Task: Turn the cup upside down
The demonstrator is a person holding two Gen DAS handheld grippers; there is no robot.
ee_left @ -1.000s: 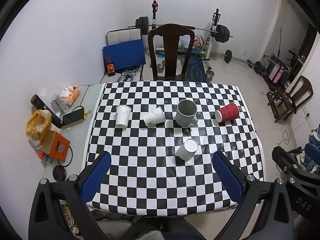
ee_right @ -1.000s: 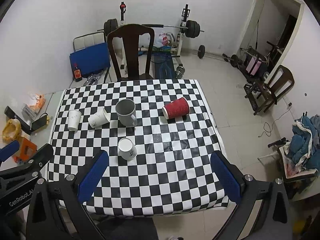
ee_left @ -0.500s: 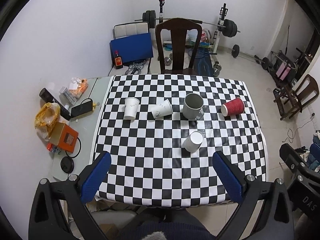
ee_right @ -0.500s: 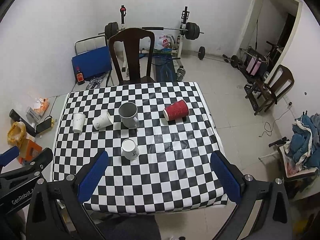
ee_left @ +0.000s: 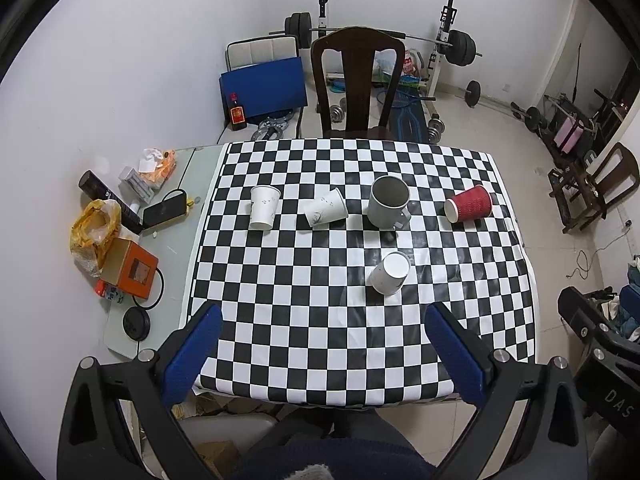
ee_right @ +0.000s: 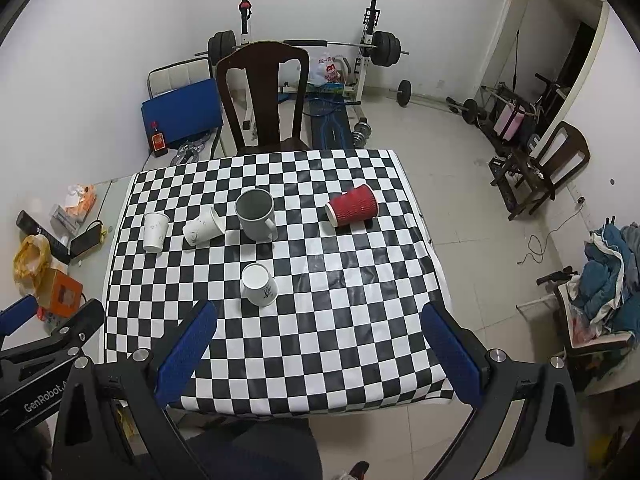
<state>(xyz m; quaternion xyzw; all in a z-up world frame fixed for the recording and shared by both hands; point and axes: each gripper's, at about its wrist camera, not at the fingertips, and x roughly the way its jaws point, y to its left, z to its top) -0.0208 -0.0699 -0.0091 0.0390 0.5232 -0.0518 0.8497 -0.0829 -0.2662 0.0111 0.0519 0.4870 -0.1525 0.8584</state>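
Several cups sit on a checkered table (ee_left: 304, 320) (ee_right: 320, 340). A white paper cup (ee_left: 263, 207) (ee_right: 154, 231) stands upright at the left. A second white paper cup (ee_left: 325, 211) (ee_right: 203, 227) lies on its side. A grey mug (ee_left: 388, 202) (ee_right: 256, 214) stands upright. A red ribbed cup (ee_left: 468, 203) (ee_right: 352, 205) lies on its side at the right. A small white cup (ee_left: 390, 267) (ee_right: 260, 284) stands nearer me. My left gripper (ee_left: 324, 354) and right gripper (ee_right: 318, 350) are both open and empty, high above the table's near edge.
A dark wooden chair (ee_left: 358, 80) stands behind the table. A side surface at the left holds an orange box (ee_left: 130, 268), a yellow bag, a phone and cables. Weight bench, barbell and a blue board stand at the back wall. Another chair (ee_right: 560, 160) stands at the right.
Both grippers have risen and drawn back from the table, so the cups look smaller and farther. No cup has moved.
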